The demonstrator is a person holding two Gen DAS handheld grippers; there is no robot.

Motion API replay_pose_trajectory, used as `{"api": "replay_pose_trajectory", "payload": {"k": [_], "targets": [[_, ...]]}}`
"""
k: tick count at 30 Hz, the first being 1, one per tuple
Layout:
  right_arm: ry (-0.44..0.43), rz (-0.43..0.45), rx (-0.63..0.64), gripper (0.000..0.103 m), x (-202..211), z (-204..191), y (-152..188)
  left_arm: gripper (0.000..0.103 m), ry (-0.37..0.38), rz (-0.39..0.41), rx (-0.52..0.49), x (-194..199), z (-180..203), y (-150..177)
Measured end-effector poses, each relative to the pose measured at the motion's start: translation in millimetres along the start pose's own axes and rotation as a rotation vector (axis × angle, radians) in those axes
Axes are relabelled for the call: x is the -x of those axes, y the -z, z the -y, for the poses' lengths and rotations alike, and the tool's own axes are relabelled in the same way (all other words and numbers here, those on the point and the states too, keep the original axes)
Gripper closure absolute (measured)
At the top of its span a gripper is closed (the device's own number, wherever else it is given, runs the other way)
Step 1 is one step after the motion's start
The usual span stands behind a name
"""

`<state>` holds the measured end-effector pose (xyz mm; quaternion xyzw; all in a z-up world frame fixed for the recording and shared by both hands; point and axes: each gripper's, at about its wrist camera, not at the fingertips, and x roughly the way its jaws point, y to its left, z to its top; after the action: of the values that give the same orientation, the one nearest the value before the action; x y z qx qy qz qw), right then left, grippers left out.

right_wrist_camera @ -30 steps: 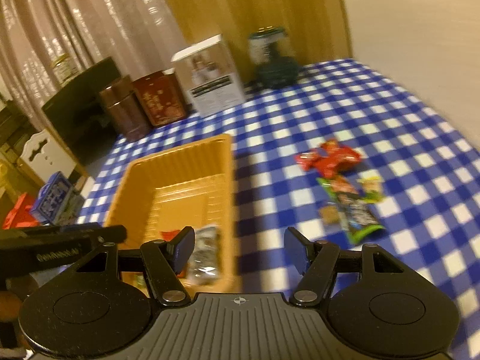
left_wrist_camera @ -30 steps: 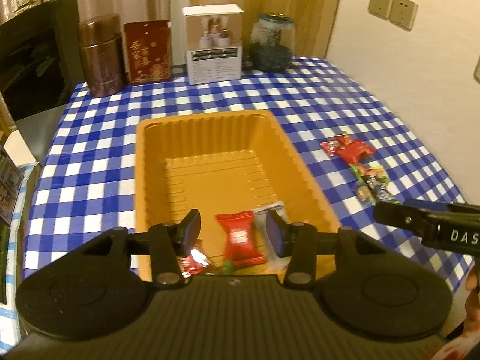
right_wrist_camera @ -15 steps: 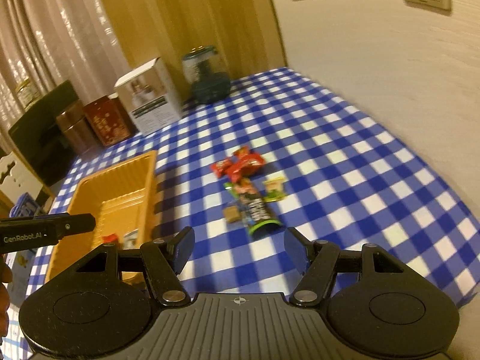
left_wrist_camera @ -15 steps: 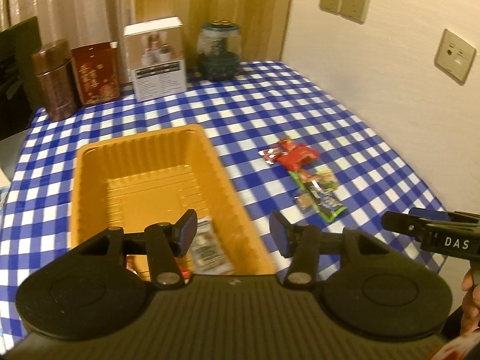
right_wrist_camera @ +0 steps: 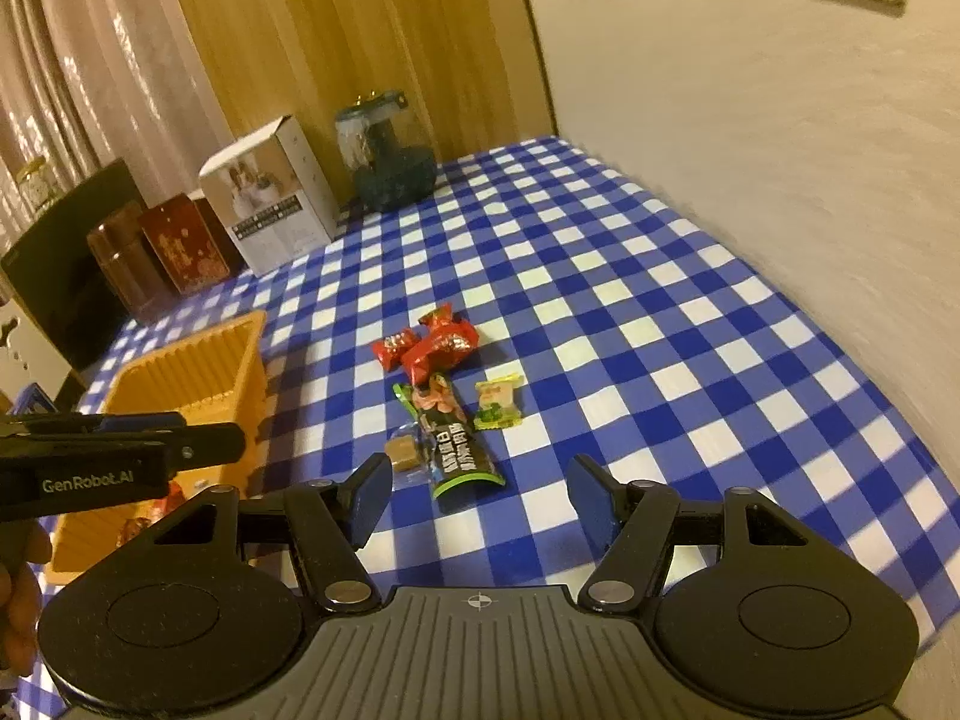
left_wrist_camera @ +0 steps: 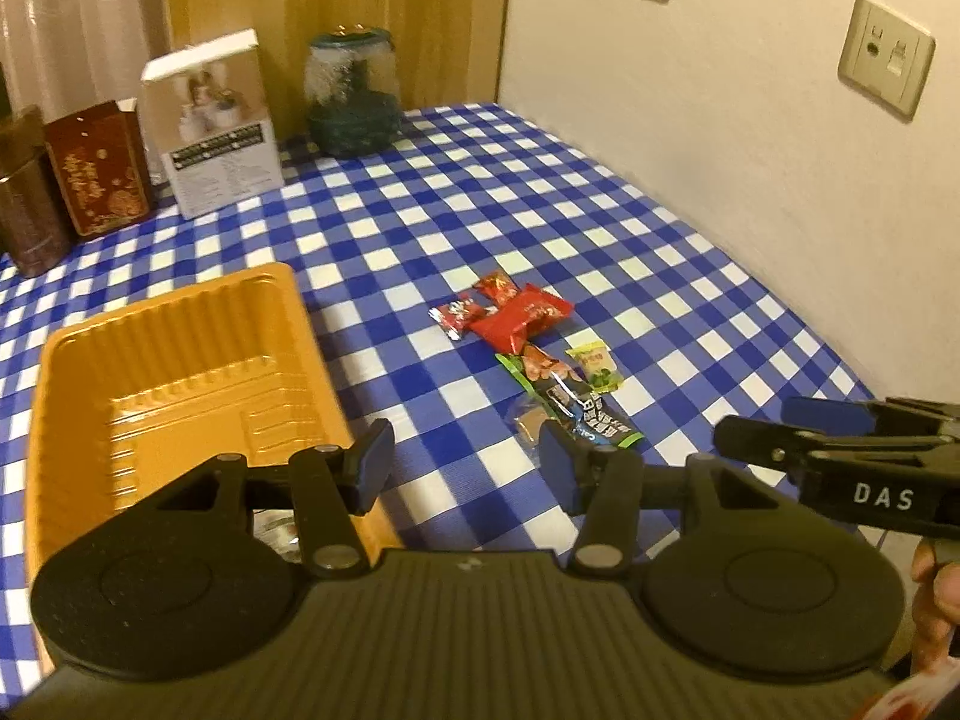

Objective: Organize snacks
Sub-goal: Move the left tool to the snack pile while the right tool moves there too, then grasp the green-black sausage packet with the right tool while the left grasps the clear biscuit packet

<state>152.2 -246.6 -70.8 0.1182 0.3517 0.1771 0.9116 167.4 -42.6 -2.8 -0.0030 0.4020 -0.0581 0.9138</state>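
I see the orange plastic tray (left_wrist_camera: 180, 372) standing on the desk (left_wrist_camera: 480, 228), which is covered with a blue-and-white checked cloth; the tray's long axis runs from the near edge of the desk toward the back wall. In the right wrist view its near end holds at least one red-wrapped candy (right_wrist_camera: 171, 495); in the left wrist view a clear wrapper (left_wrist_camera: 276, 534) shows in the same end, mostly hidden behind my left gripper (left_wrist_camera: 465, 468). The far part of the tray floor is bare. The loose snacks lie in a cluster on the cloth to the right of the tray, apart from it. The long green-and-black snack bar (right_wrist_camera: 450, 438) lies flat with its long axis running from the far left to the near right, its green end nearest the cameras. A small brown candy in clear wrap (right_wrist_camera: 403, 453) lies just beside its left edge, and a yellow-green packet (right_wrist_camera: 497, 403) lies just beside its right edge. At the far end of the bar a red packet (right_wrist_camera: 441, 348) and a small red candy (right_wrist_camera: 394, 349) lie close together. My left fingers have just been opening and now stand partly apart, with nothing between them, above the tray's right rim. My right gripper (right_wrist_camera: 480, 495) stands about half open, empty, above the cloth just short of the bar's near end. At the back edge stand a brown canister (left_wrist_camera: 27, 204), a red tin (left_wrist_camera: 99, 171), a white carton (left_wrist_camera: 213, 120) and a dark green glass jar (left_wrist_camera: 354, 96).
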Motion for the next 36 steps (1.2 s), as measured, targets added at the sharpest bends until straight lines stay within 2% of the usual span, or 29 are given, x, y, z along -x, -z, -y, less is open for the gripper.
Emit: {"api": "replay_pose_trajectory", "payload": {"k": [3,5,11,19,30,36], "targets": [[-0.006,-0.015,0.027,0.040,-18.0,2.3,-1.7,0.054,0.007,-0.014,-0.005,-16.9,-0.7,0.7],[-0.021,-0.034,0.044,0.051,-31.1,3.0,-3.2,0.054,0.007,-0.025,-0.007,-28.1,-3.3,1.3],[-0.054,-0.083,0.105,0.058,-70.1,1.3,-6.1,0.054,0.024,-0.047,0.007,-54.3,-12.0,2.4],[-0.071,-0.114,0.158,0.066,-107.6,-5.2,-14.0,0.054,0.028,-0.039,-0.003,-69.4,-14.9,-3.0],[-0.058,-0.148,0.212,0.067,-136.9,-13.5,-16.2,0.054,0.042,-0.046,0.017,-72.8,-19.1,-0.6],[-0.047,-0.149,0.205,0.072,-132.0,-11.9,-15.9,0.054,0.048,-0.046,0.022,-73.4,-16.6,-0.2]]}}
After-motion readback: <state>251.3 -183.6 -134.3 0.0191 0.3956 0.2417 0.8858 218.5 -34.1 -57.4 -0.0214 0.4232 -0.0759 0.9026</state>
